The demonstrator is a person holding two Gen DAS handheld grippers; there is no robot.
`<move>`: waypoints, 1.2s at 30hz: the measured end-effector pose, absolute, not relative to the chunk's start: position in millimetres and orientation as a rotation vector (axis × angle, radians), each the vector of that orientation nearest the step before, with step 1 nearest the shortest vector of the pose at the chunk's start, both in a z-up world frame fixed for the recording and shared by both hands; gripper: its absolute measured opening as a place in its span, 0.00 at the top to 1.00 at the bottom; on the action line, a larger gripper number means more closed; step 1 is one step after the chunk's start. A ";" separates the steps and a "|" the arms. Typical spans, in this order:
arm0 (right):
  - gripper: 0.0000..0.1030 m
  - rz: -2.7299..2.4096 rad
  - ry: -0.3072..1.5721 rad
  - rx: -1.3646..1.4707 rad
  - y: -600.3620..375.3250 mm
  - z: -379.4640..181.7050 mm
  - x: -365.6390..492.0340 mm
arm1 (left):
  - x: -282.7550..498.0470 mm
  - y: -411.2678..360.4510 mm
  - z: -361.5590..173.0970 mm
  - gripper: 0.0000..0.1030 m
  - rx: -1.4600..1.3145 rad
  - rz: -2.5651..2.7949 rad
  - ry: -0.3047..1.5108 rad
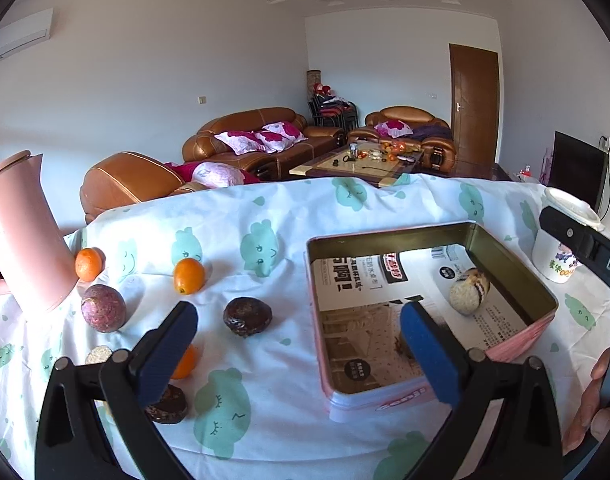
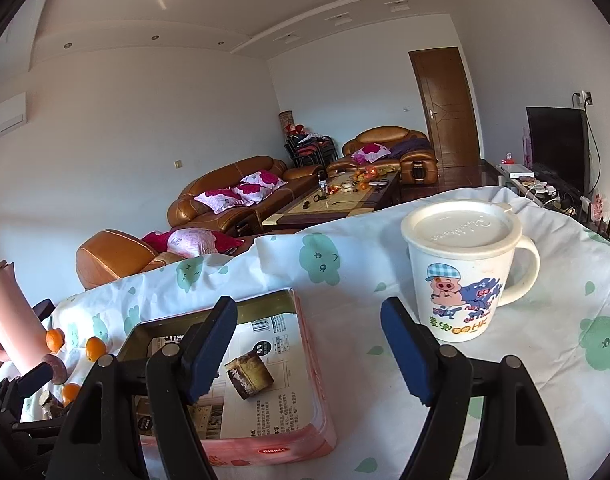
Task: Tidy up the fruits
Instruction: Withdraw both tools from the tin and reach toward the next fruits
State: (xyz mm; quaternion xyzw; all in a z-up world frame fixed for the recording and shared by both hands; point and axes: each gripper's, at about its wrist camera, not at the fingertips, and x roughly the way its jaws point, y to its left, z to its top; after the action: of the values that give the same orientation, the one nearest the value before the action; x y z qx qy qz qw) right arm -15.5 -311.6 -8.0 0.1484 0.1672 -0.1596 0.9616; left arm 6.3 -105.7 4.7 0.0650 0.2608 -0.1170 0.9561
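A pink tin box [image 1: 541,330] lined with printed paper sits on the table, holding one sesame-coated piece [image 1: 469,290], which also shows in the right wrist view [image 2: 249,373]. Left of the box lie two oranges [image 1: 189,275] [image 1: 89,264], a purple passion fruit [image 1: 103,308], a dark wrinkled passion fruit [image 1: 247,316], another orange [image 1: 183,362] and a dark fruit [image 1: 167,405] behind my left finger. My left gripper [image 1: 301,356] is open and empty above the box's left edge. My right gripper [image 2: 305,344] is open and empty over the box's right side [image 2: 309,360].
A pink jug [image 1: 23,236] stands at the table's left. A white lidded cartoon mug [image 2: 463,272] stands right of the box, close to my right finger. The cloth-covered table [image 1: 265,400] ends at the far edge; sofas and a coffee table lie beyond.
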 end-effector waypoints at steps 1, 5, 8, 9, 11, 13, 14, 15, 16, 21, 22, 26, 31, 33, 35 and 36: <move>0.27 -0.329 0.334 0.305 -311.7 -8.1 -18.3 | 6.2 -103.0 4.8 0.00 0.129 -0.232 0.529; 0.27 -0.351 0.317 0.316 -304.4 -7.7 -28.4 | 4.8 -93.5 4.7 0.00 0.122 -0.229 0.530; 0.27 -0.347 0.323 0.306 -294.2 -7.9 -32.4 | 2.8 -86.5 4.9 0.00 0.131 -0.227 0.528; 0.27 -0.348 0.323 0.305 -289.9 -7.7 -33.8 | 2.3 -83.5 5.0 0.00 0.131 -0.225 0.527; 0.27 -0.345 0.327 0.307 -281.6 -7.9 -36.0 | 1.3 -76.3 5.3 0.00 0.130 -0.222 0.524; 0.27 -0.327 0.342 0.318 -273.3 -10.1 -35.5 | 2.6 -68.2 5.1 0.00 0.129 -0.218 0.527; 0.27 -0.315 0.351 0.318 -268.0 -10.6 -34.7 | 3.4 -63.5 4.8 0.00 0.125 -0.218 0.531; 0.27 -0.305 0.360 0.314 -262.0 -11.0 -33.7 | 4.4 -59.1 4.8 0.00 0.122 -0.216 0.535; 0.27 -0.296 0.366 0.308 -256.0 -10.9 -32.8 | 5.7 -53.8 4.5 0.00 0.120 -0.209 0.539; 0.26 -0.238 0.397 0.278 -218.9 -12.1 -24.1 | 14.8 -23.2 3.7 0.00 0.114 -0.167 0.549; 0.26 -0.225 0.408 0.270 -211.6 -12.6 -21.8 | 17.2 -16.4 3.9 0.00 0.112 -0.158 0.551; 0.27 -0.170 0.442 0.226 -181.4 -14.2 -11.5 | 27.1 13.9 5.4 0.00 0.101 -0.116 0.567; 0.27 -0.068 0.513 0.161 -141.9 -19.1 3.6 | 43.9 62.4 6.9 0.00 0.074 -0.037 0.596; 0.27 -0.025 0.556 0.140 -127.2 -23.0 11.4 | 50.8 81.7 5.9 0.00 0.048 -0.010 0.619; 0.27 0.027 0.592 0.123 -112.2 -26.9 18.7 | 56.4 99.3 5.9 0.00 0.013 0.006 0.640; 0.27 0.054 0.606 0.113 -103.9 -28.8 22.5 | 58.1 106.7 6.2 0.00 -0.004 0.012 0.645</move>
State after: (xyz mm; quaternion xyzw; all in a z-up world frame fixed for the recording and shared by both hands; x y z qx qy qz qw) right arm 22.5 -103.9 -28.8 0.0555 0.2984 0.0268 0.9525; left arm 58.1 106.7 6.2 -0.0017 0.3169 0.0061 0.9484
